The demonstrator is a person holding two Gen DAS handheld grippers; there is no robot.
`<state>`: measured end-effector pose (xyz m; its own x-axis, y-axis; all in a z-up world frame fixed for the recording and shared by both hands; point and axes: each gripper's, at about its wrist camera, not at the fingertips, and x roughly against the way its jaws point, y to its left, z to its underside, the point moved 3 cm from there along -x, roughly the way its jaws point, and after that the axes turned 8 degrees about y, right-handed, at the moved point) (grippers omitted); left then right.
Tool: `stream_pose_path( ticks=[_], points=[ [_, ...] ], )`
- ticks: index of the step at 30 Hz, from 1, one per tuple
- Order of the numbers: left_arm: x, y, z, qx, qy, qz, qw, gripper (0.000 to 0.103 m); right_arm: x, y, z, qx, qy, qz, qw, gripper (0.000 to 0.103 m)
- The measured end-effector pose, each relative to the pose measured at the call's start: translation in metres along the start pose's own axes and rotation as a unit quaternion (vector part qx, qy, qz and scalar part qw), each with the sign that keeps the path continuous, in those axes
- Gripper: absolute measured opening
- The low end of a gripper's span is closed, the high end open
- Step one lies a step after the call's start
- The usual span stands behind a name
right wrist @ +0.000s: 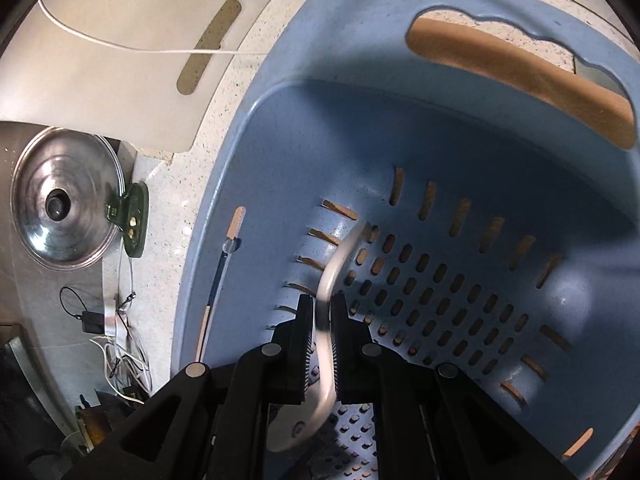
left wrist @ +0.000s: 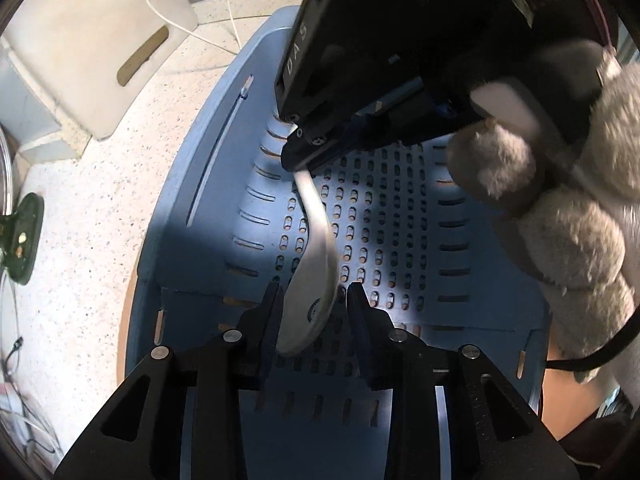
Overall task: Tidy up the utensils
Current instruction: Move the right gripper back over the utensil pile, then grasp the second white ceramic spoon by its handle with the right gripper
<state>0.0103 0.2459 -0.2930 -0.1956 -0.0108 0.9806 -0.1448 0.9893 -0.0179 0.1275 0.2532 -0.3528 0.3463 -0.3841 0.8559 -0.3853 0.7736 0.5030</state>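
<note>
A metal spoon was held over the perforated floor of a blue plastic basket, clear of the floor as far as could be judged. Its handle was clamped between the jaws of the right gripper, which was closed on it partway along, while the bowl end hung toward the left gripper.

The spoon was judged to be light, rigid and smooth, so some slipping or pivoting in a narrow pinch was thought possible. The flat part of the handle, near where it was already held, was considered the best place for a grip; the rounded bowl was considered a poorer one.

The spoon appeared pale and brushed, with an S-curved handle widening into a shallow bowl. A small round mark was seen near the bowl's tip. In the right wrist view it was blurred.

The left gripper's fingers were spread on either side of the bowl. The left one lay just beside it; whether it touched could not be told.

The basket was set on a speckled counter. A white cutting board and a steel lid were seen to its left, and a gloved hand was seen on the right gripper.
</note>
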Motion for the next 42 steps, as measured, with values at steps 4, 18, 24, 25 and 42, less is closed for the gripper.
stream_pose_path(
  ticks=[4, 18, 24, 25, 42],
  points=[
    [0.007, -0.001, 0.003, -0.001, -0.005, -0.003, 1.0, 0.031, -0.003, 0.002, 0.0, 0.011, -0.002, 0.006, 1.0, 0.016],
    [0.082, -0.009, 0.028, -0.007, -0.073, 0.017, 0.9972, 0.031, 0.098, -0.003, 0.053, 0.084, -0.098, 0.004, 0.992, 0.05],
    [0.112, -0.04, 0.028, -0.04, -0.104, 0.047, 0.9927, 0.032, 0.184, -0.042, 0.111, 0.119, -0.193, 0.011, 0.974, 0.065],
    [0.107, -0.048, 0.024, -0.046, -0.103, 0.053, 0.9922, 0.032, 0.199, -0.056, 0.125, 0.122, -0.217, 0.015, 0.968, 0.066],
    [0.046, -0.192, 0.003, -0.276, 0.0, 0.058, 0.9593, 0.052, 0.214, -0.216, 0.203, -0.08, -0.216, -0.039, 0.972, 0.074]
  ],
)
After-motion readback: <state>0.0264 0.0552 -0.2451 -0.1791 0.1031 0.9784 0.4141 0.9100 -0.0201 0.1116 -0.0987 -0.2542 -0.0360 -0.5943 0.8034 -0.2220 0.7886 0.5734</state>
